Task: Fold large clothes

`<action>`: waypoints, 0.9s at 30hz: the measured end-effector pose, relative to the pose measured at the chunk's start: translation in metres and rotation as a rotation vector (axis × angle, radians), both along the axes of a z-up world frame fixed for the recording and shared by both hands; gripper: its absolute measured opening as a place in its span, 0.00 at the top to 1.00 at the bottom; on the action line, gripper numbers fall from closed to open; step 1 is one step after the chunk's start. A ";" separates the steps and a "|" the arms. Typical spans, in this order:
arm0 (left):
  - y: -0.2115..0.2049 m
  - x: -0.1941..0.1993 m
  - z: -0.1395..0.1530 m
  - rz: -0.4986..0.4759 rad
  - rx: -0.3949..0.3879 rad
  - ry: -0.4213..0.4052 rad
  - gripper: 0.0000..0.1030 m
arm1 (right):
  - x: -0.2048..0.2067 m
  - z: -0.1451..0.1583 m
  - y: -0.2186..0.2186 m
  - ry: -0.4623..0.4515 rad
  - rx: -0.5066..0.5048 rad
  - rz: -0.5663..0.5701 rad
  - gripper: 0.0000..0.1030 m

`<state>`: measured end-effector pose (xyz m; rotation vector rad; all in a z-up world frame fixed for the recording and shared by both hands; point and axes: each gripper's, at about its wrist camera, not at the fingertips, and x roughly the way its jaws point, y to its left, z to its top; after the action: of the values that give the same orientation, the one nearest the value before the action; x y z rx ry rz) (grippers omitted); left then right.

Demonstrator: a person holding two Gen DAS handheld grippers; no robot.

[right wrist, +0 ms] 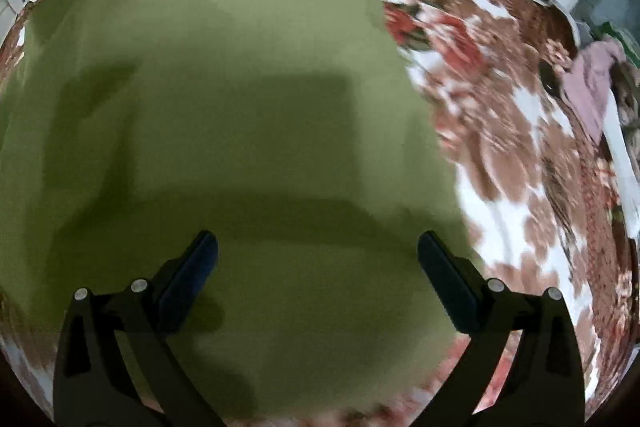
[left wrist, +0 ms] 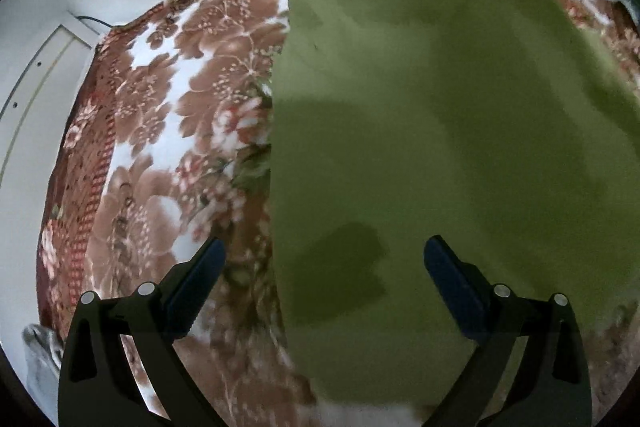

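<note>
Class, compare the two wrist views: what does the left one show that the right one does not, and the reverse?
Left only: the cloth's left edge, a white panel on the wall and a cable. Right only: the cloth's right edge and a pink garment lying beyond it. Both: the green cloth spread on a floral blanket, and an open gripper, left or right, above it.

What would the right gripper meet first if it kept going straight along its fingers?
Most likely the green garment. The right gripper is open and empty, and the cloth fills the view between and ahead of its fingers, spread over the floral bedspread. The gap to the cloth cannot be judged.
</note>
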<state>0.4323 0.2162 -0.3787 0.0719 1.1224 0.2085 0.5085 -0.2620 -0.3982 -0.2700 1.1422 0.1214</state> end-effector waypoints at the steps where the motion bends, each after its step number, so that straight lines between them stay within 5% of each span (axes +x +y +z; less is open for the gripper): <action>1: -0.003 -0.007 0.005 0.002 -0.011 -0.007 0.05 | -0.007 0.003 -0.008 0.004 0.003 -0.011 0.05; 6: -0.008 -0.061 0.014 0.091 -0.206 -0.039 0.05 | -0.041 0.007 -0.046 0.042 0.036 -0.100 0.05; 10: -0.001 -0.107 -0.011 0.282 -0.544 -0.076 0.05 | -0.065 0.009 -0.053 0.038 0.060 -0.146 0.05; 14: 0.000 -0.134 -0.047 0.428 -0.734 -0.119 0.05 | -0.080 0.011 -0.032 0.036 0.091 -0.127 0.05; 27: 0.004 -0.130 -0.093 0.592 -0.984 -0.364 0.05 | -0.058 0.021 0.073 -0.013 0.145 0.014 0.05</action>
<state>0.3027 0.2203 -0.4717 -1.1399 0.7557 0.1638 0.4506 -0.1888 -0.3768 -0.1494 1.1134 0.2138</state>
